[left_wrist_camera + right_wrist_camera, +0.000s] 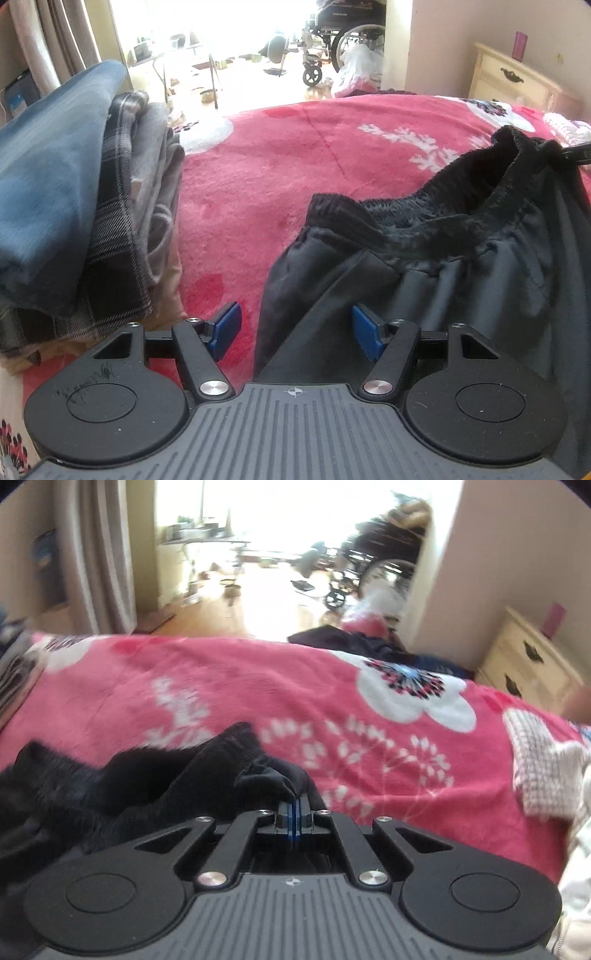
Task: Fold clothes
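Trousers (pixel 443 258) (dark, elastic waistband) hang over the pink blanket (pixel 277 177), their cloth between the left gripper's (pixel 297 332) wide-apart jaws; the right gripper (pixel 294 812) pinches the waistband, jaws clamped together.

Open left hand-held gripper (pixel 297 334) over black pants (pixel 424 258), beside folded stack (pixel 85 206).
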A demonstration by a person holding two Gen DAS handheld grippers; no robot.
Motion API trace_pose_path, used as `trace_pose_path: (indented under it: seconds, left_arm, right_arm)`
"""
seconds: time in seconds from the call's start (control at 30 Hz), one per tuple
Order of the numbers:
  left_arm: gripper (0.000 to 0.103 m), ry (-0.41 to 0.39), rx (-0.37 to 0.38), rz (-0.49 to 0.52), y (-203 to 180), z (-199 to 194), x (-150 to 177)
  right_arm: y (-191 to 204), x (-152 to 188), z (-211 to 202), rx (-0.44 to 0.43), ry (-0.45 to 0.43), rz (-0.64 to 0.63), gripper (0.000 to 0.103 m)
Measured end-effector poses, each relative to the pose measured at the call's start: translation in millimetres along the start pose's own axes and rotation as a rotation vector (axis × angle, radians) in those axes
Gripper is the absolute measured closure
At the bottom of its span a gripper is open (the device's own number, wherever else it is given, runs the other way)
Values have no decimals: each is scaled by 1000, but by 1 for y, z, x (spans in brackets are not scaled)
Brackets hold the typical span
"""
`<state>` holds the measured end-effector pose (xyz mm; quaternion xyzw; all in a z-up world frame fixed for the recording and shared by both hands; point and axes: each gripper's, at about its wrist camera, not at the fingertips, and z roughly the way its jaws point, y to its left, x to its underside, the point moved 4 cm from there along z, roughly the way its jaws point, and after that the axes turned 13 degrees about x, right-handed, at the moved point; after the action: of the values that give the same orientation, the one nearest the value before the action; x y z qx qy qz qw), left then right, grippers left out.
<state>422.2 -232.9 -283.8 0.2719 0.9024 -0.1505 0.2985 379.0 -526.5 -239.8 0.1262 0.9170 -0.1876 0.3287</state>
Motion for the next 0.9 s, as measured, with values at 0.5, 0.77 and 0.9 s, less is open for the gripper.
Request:
trace_pose_path:
  seconds: [0.5,0.77,0.9]
  left_arm:
    - [38,20,26,48,-6,32,-25]
    - [41,-99,76,227,-29,-1,-36]
    - [41,-54,157,501,-60,8,-31]
  right_arm:
    - [7,-8,12,-109,177,105,61]
    - [42,-25,-6,-265,181,76,65]
    - [95,-5,-32,-331,-8,-392,65]
